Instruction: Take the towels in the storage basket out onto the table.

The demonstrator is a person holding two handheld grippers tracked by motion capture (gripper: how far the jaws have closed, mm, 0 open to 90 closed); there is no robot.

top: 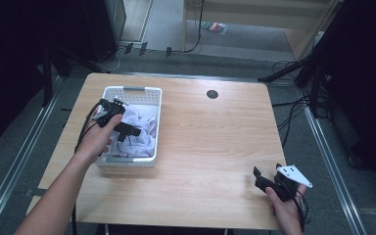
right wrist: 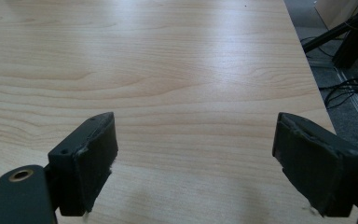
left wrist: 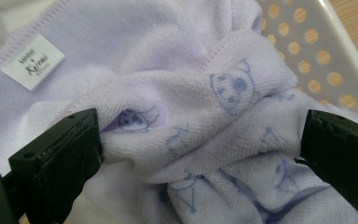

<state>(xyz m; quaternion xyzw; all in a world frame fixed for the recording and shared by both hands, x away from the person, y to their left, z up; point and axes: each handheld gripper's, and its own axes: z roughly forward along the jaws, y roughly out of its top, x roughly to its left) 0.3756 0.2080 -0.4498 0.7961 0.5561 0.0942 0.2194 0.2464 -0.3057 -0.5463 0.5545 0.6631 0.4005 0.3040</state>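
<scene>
The only writing is on a small white label (left wrist: 33,61) sewn on the pale lilac towel (left wrist: 177,70), at about 10 o'clock in the left gripper view. It carries two short lines of dark print, set tilted. The letters are too small and blurred to read with certainty; the lower line looks like a brand name in a script hand. The towel also has printed blue outline drawings, like small cartoon faces, near the centre and toward 5 o'clock, but these are no letters or numbers.
</scene>
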